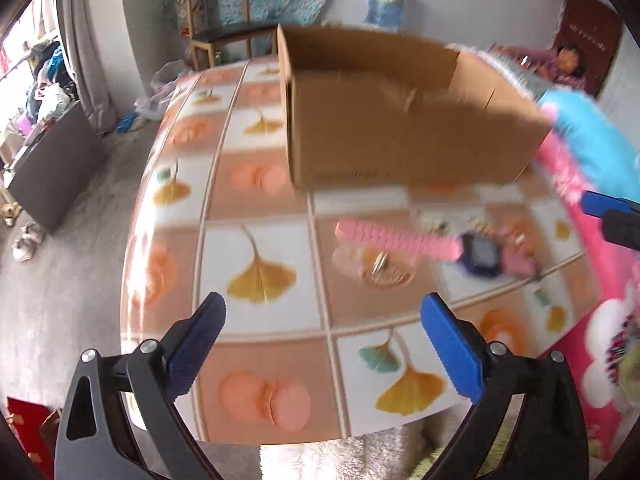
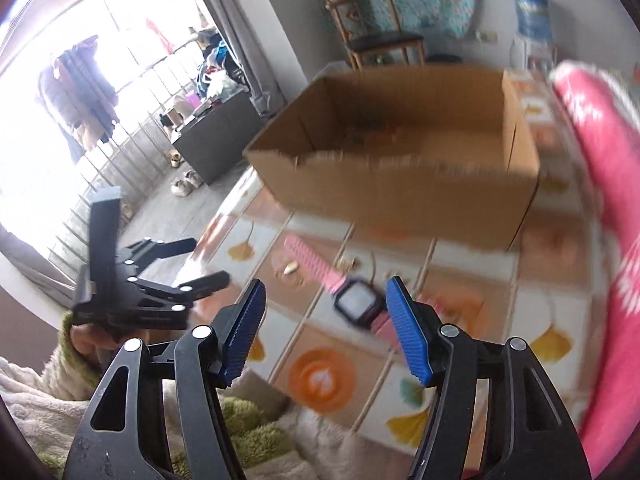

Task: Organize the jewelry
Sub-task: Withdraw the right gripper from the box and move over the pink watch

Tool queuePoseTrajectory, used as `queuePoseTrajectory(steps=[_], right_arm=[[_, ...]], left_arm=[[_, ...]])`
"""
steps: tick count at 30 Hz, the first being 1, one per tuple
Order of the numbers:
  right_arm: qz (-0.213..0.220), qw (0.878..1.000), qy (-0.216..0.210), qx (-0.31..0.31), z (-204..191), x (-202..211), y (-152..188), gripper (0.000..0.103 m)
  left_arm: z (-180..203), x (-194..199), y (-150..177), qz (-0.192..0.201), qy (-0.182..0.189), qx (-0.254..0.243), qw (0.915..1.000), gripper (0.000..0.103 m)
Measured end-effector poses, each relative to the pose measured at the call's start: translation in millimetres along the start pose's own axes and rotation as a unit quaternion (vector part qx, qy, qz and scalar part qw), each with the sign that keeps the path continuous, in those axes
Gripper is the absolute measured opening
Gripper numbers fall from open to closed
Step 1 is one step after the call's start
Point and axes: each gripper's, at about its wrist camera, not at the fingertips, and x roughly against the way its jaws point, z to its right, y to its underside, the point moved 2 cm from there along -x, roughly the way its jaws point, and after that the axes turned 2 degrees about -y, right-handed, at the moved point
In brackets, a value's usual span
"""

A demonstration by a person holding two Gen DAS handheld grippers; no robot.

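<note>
A pink-strapped watch (image 1: 400, 240) with a dark square face lies flat on the patterned table (image 1: 260, 200), in front of an open cardboard box (image 1: 400, 140). Small gold pieces (image 1: 380, 266) lie beside the strap. My left gripper (image 1: 323, 304) hangs open and empty above the table's near edge, short of the watch. In the right wrist view the watch (image 2: 356, 304) lies just beyond my right gripper (image 2: 327, 286), which is open with nothing between its pads. The box (image 2: 400, 184) holds blurred small items. The left gripper (image 2: 208, 260) shows at the left, open.
A pink patterned sleeve (image 2: 600, 160) fills the right side, with a blue cloth (image 1: 592, 140) near the box. Fluffy white and green fabric (image 2: 248, 420) lies below the table's near edge. A wooden chair (image 1: 216, 20) stands behind the table, and a person (image 1: 568, 64) sits at the back right.
</note>
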Motion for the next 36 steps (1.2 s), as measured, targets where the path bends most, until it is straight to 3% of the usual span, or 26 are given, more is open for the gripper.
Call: queuePoseTrajectory(steps=[6,10,17,30,36], right_arm=[[-0.023,1.000,0.010,0.017,-2.4,-16.6,7.4,0.054],[-0.040,0.996,0.026,0.074,-15.4,-33.4,17.8,0.052],[-0.066,0.981,0.067,0.167,-29.7,-60.5,12.8,0.052],[-0.155,0.930,0.125,0.310,-39.2,-104.9,13.4,0.049],[-0.180,0.917,0.136,0.330,-35.5,-109.8,19.0,0.045]], left_arm=[[12.2,-34.1,9.9,-0.010,-0.026,-0.024,0.9993,0.096],[15.2,-47.2,16.3,-0.011,-0.034,-0.039,0.9986,0.097],[7.2,-50.6,15.0,0.003,-0.011,-0.021,0.9997,0.097],[9.2,-46.2,22.0,0.044,-0.002,-0.033,0.9985,0.098],[7.0,-47.2,21.2,0.049,0.000,-0.035,0.9982,0.098]])
